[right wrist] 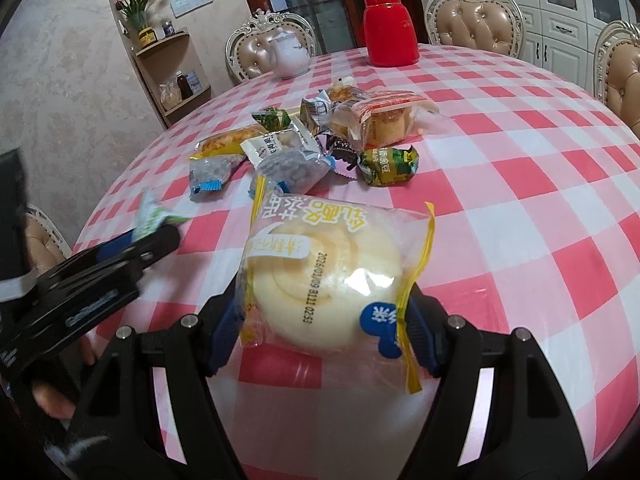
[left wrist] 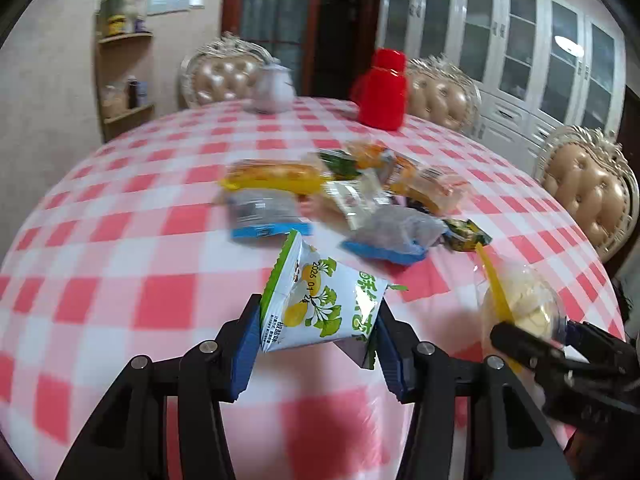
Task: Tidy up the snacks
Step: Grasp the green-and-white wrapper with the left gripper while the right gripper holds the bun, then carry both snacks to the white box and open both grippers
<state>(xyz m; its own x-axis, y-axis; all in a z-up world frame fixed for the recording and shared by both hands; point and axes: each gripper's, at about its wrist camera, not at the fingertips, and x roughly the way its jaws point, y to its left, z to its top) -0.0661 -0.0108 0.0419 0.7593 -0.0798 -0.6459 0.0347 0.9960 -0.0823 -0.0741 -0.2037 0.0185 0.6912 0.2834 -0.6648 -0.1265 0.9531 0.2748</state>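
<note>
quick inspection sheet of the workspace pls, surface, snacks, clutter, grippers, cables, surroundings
surface: round table under a pink and white checked cloth
job's things: green and white packet in the left gripper; wrapped round bun in the right gripper; snack pile loose mid-table
clutter: red flask and white teapot at the far edge
grippers: both shut on snacks, held above the cloth
cables: nothing seen
surroundings: padded chairs, corner shelf with flowers, white cabinets

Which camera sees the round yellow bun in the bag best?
The right wrist view. The bagged round bun fills the middle there, sharp and whole, held between the right gripper fingers. The left wrist view catches it only at the right edge, small and partly hidden by that gripper.
</note>
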